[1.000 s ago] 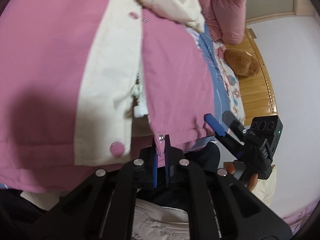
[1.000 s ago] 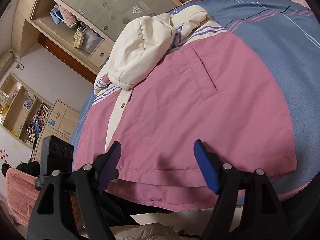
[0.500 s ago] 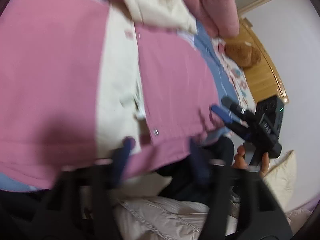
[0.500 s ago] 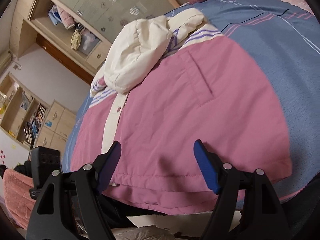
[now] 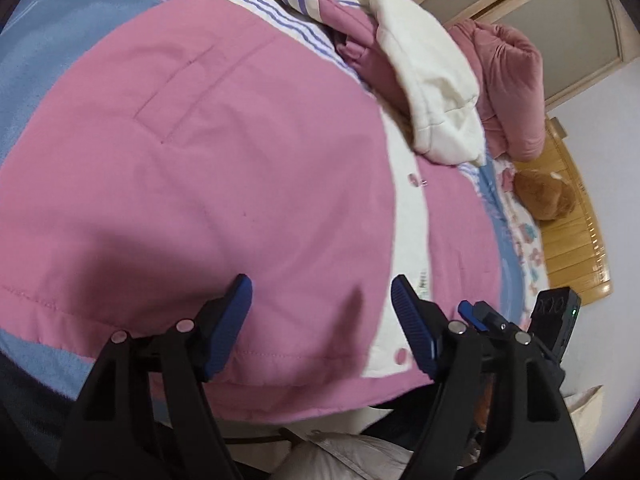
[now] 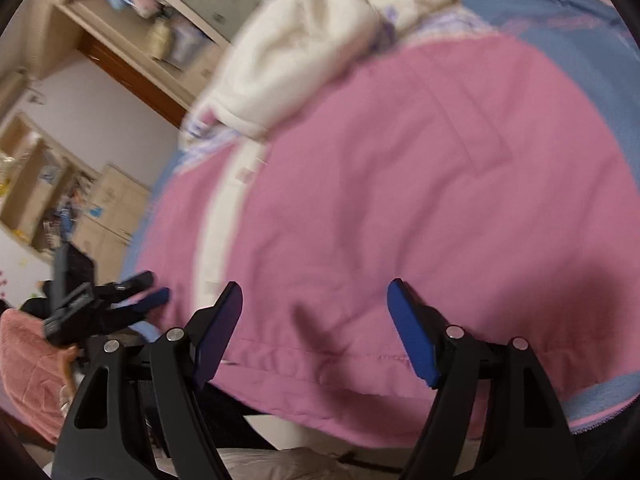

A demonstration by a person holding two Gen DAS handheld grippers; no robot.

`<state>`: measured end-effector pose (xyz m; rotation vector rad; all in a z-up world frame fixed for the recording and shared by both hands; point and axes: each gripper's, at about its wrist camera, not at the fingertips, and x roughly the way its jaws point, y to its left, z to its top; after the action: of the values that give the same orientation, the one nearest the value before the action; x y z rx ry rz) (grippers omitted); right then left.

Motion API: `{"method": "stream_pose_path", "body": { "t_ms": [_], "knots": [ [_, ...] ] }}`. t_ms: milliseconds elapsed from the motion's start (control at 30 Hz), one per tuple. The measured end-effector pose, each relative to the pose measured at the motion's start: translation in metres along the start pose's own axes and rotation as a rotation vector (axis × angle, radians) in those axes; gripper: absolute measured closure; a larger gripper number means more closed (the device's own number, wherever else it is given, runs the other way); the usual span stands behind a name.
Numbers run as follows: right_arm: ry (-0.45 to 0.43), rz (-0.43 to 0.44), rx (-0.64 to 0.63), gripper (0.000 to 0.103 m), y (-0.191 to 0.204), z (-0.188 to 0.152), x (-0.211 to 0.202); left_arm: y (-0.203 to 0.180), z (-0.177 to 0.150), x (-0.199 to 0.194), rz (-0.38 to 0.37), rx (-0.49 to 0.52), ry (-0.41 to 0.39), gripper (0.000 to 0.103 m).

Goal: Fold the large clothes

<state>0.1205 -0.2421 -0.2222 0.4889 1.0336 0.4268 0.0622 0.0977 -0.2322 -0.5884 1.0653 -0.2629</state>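
Here my left tool [image 5: 320, 320] hangs with its blue fingers spread wide over the hem of the pink jacket [image 5: 224, 184], pinching nothing. My right tool [image 6: 314, 330] is spread just as wide above the same hem, farther along, and grips nothing either.

The jacket lies flat on the bed [image 5: 44, 56], front up, its cream placket [image 5: 408, 240] running from the hem toward the cream hood [image 5: 436, 92] bunched at the far end. A welt pocket [image 5: 200, 80] shows on the panel nearest my left tool. The lower hem hangs slightly over the bed's edge, and what lies beneath it is dark and hard to make out.

In the left view my right tool is mostly hidden behind my own black frame; only one blue tip and its camera box show. The right view is smeared by motion, so the shelves [image 6: 52, 184] and the hood are soft, and my left tool appears there as a blurred dark shape at the left edge.

Beyond the hood sit a pink quilt [image 5: 508, 80], a brown plush toy [image 5: 544, 196] and the wooden headboard [image 5: 580, 240], partly cut off by the lens rim.
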Motion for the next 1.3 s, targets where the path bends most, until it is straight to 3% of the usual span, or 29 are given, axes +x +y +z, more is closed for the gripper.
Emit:
{"method": "stream_pose_path", "body": {
  "t_ms": [67, 233, 400, 467, 567, 733, 833, 1000, 1067, 1167, 1233, 1300],
  "knots": [
    [-0.006, 0.011, -0.016, 0.020, 0.004, -0.001, 0.000, -0.003, 0.001, 0.006, 0.017, 0.021, 0.002, 0.025],
    [-0.007, -0.027, -0.067, 0.020, 0.011, 0.000, -0.017, -0.011, 0.003, -0.012, 0.025, 0.042, -0.011, 0.025],
    [-0.165, -0.096, -0.049, 0.019, -0.017, 0.012, -0.081, 0.016, 0.008, -0.078, 0.190, 0.057, -0.175, 0.011],
    [-0.201, -0.144, -0.008, 0.017, -0.036, 0.013, -0.100, 0.036, 0.010, -0.092, 0.224, 0.023, -0.199, 0.009],
    [-0.201, -0.179, 0.093, 0.017, -0.071, 0.012, -0.113, 0.075, 0.009, -0.095, 0.277, -0.073, -0.159, 0.008],
    [-0.130, -0.227, 0.199, 0.017, -0.101, 0.007, -0.100, 0.098, 0.005, -0.077, 0.262, -0.130, -0.096, 0.008],
    [-0.092, -0.162, 0.226, 0.017, -0.107, 0.001, -0.087, 0.092, 0.003, -0.071, 0.248, -0.116, -0.087, 0.009],
    [-0.096, -0.171, 0.222, 0.017, -0.103, 0.000, -0.083, 0.088, 0.003, -0.069, 0.246, -0.102, -0.089, 0.009],
    [-0.120, -0.191, 0.232, 0.017, -0.104, 0.000, -0.090, 0.087, 0.003, -0.069, 0.285, -0.093, -0.093, 0.009],
    [-0.205, -0.272, 0.205, 0.017, -0.094, 0.010, -0.104, 0.066, 0.002, -0.078, 0.418, -0.020, -0.161, 0.009],
    [-0.245, -0.241, 0.137, 0.017, -0.072, 0.024, -0.110, 0.044, 0.004, -0.089, 0.473, 0.051, -0.236, 0.009],
    [-0.243, -0.187, 0.076, 0.017, -0.051, 0.041, -0.106, 0.024, 0.008, -0.094, 0.469, 0.111, -0.280, 0.008]
  ]
}}
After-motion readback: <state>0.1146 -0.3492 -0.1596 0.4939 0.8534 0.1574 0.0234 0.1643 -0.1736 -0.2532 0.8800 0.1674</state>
